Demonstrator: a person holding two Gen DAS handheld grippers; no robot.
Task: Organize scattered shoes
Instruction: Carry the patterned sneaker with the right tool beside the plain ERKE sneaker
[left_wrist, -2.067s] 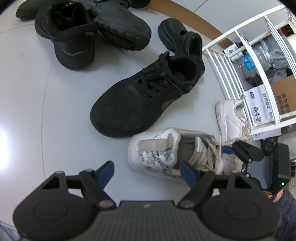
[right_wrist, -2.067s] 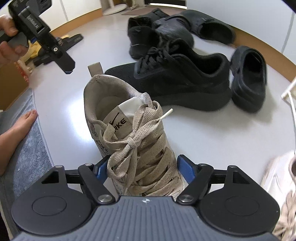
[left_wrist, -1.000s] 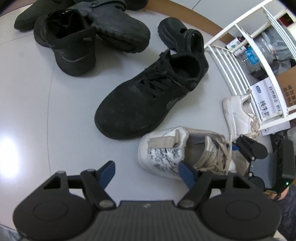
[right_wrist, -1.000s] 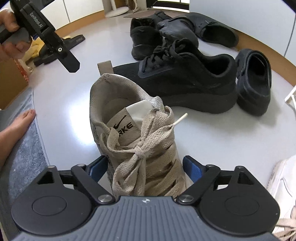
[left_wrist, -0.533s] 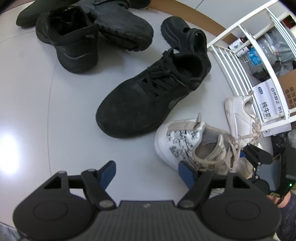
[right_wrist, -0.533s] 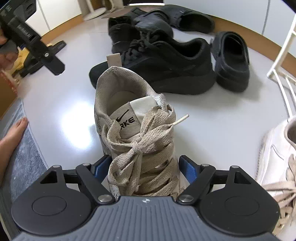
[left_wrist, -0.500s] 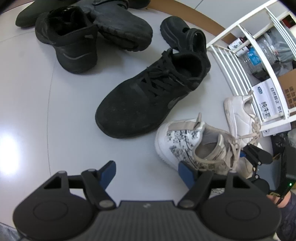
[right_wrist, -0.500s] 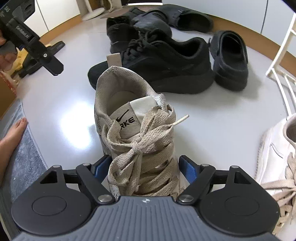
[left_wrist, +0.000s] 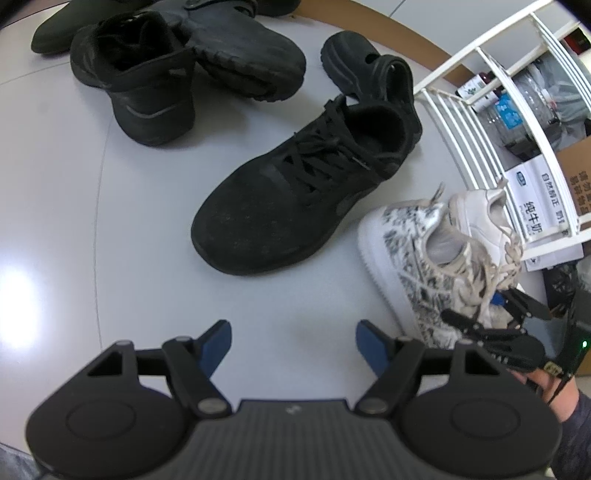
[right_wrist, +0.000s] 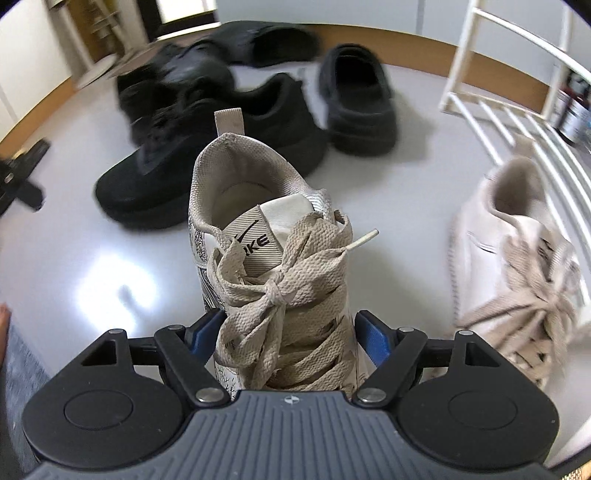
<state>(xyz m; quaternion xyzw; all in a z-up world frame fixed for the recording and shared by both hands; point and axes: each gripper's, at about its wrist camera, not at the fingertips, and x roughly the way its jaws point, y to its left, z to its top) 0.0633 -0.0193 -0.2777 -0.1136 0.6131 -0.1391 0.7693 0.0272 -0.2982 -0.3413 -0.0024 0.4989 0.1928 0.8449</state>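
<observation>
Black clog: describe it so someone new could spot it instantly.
Start at the white wire rack on the right of the grey floor. Just left of its near corner sits the black clog, behind the heel of the black laced sneaker. Alone among the black shoes, it has a heel strap.

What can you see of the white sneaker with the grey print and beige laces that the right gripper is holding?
The white low-top sneaker with grey marbled print has wide beige woven laces tied in a knot, a pale tongue with a black swoosh label, a beige fabric collar and a heel pull tab. It looks worn. It sits upright, toe toward the right gripper, whose blue pads clamp its forefoot sides. It lies beside a plain white sneaker near the white wire rack.
</observation>
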